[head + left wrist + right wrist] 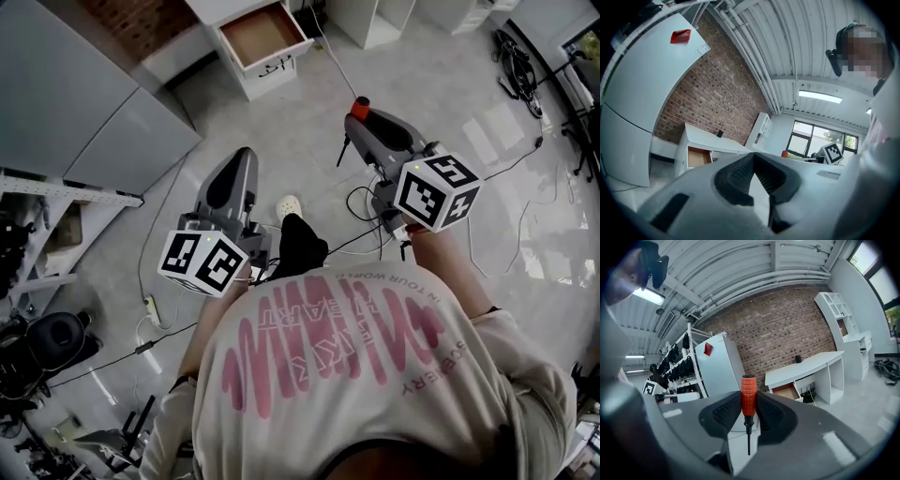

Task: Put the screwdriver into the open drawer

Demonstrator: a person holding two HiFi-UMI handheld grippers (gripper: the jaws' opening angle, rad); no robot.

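Note:
A screwdriver [748, 398] with a red ribbed handle and a thin dark shaft stands upright between the pads of my right gripper [748, 404], which is shut on the handle. From the head view, the red handle [361, 103] sticks out at the tip of the right gripper [359, 117]. The open drawer [262, 36], brown inside, juts from a white desk ahead on the floor; it also shows as the drawer [786, 391] and the drawer [696, 157]. My left gripper [753, 157] is shut with nothing in it, and is the left gripper [242, 159] held beside the right.
A grey cabinet [75, 103] stands at the left, with a shelf rack [56, 202] below it. Cables [366, 202] trail over the grey floor, along with a power strip [151, 307]. White shelving [375, 19] stands beyond the desk. A brick wall [708, 98] backs the desk.

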